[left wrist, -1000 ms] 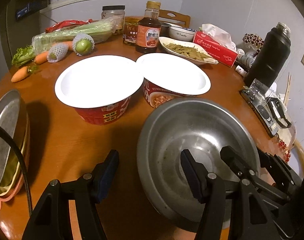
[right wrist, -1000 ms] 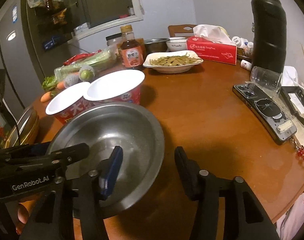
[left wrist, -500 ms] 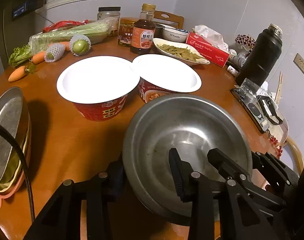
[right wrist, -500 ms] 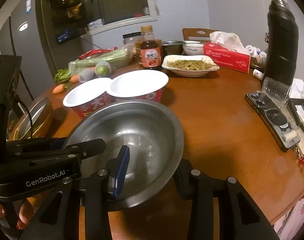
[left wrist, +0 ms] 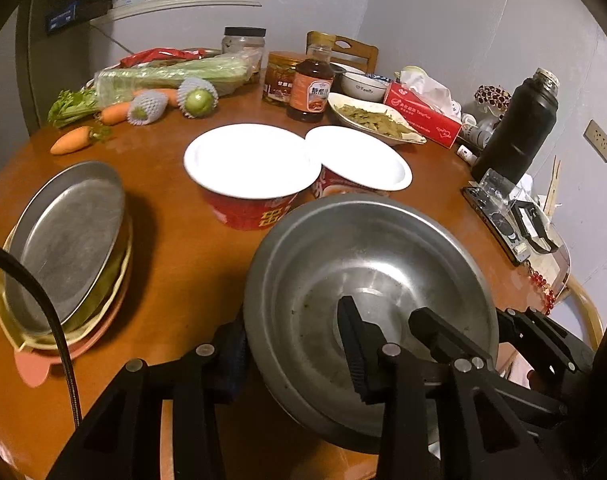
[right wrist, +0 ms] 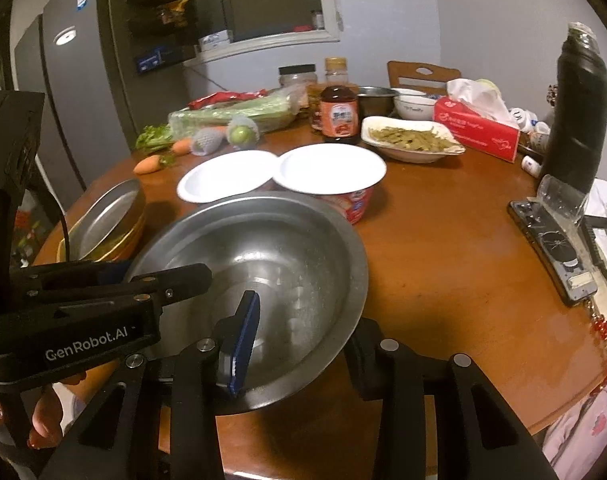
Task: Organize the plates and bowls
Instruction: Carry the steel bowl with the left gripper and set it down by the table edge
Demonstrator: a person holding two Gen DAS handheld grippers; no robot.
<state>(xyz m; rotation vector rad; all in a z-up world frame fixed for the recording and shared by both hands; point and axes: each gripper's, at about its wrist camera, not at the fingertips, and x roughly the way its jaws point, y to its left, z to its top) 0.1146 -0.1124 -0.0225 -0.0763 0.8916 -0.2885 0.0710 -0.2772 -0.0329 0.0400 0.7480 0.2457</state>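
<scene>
A large steel bowl [left wrist: 367, 280] is held above the round wooden table by both grippers. My left gripper [left wrist: 291, 344] is shut on its near left rim, one finger inside and one outside. My right gripper [right wrist: 299, 332] is shut on its near right rim in the same way; the bowl also shows in the right wrist view [right wrist: 271, 256]. A stack of plates topped by a steel plate [left wrist: 63, 240] sits at the table's left edge, also in the right wrist view [right wrist: 107, 216]. Two red instant-noodle bowls with white lids [left wrist: 255, 164] [left wrist: 359, 164] stand behind the steel bowl.
Behind the noodle bowls are a sauce bottle [left wrist: 309, 88], jars, a dish of green vegetables [left wrist: 375, 122], a small white bowl [left wrist: 363, 86], a tissue box [left wrist: 423, 114], carrots and celery [left wrist: 171, 74]. A black flask [left wrist: 519, 132] and a phone [right wrist: 551, 248] are at the right.
Both grippers have lifted the steel bowl and carried it up and left. The plate stack has come further into the left wrist view.
</scene>
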